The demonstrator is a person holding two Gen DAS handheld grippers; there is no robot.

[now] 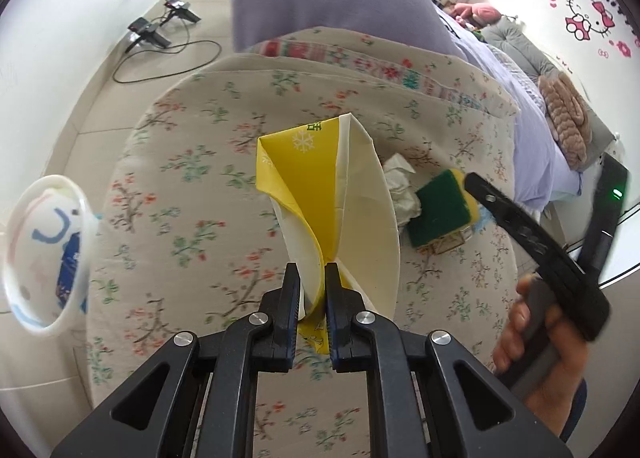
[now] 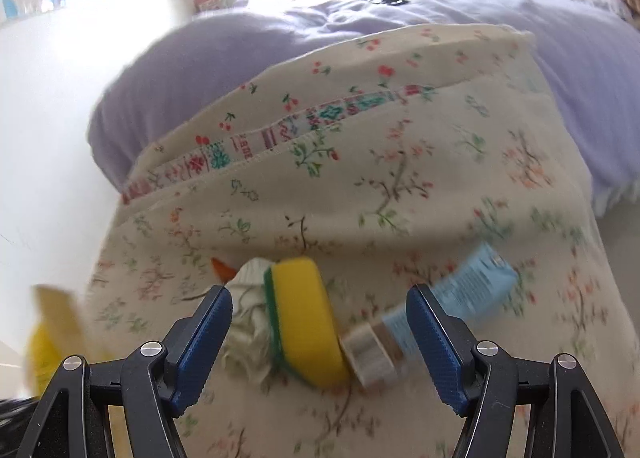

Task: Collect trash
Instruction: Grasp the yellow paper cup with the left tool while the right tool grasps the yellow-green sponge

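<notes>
Left gripper (image 1: 312,278) clamped tight on flattened yellow paper cup (image 1: 332,202), cup clear of floral cover (image 1: 180,186). I judge next: carry to white bin (image 1: 40,250) at left. Right gripper (image 2: 320,322) wide, empty, framing sponge (image 2: 308,318); tissue (image 2: 248,322), blue tube (image 2: 460,294) wait.

The flattened paper cup (image 1: 340,218) looks like coated card — yellow print outside, a smooth cream lining with a faint sheen. It sits between black matt plastic fingers (image 1: 291,298) fixed with bright metal screws. The bedcover (image 1: 192,194) is soft matt cotton with a floral print. The sponge (image 2: 306,318) is yellow foam, backed with a coarse green scouring layer. Next to it lie a crumpled tissue (image 1: 400,186) — thin, creased paper — and a pale blue printed packet (image 2: 472,286). The right tool's pads (image 2: 434,342) are ribbed blue plastic.
</notes>
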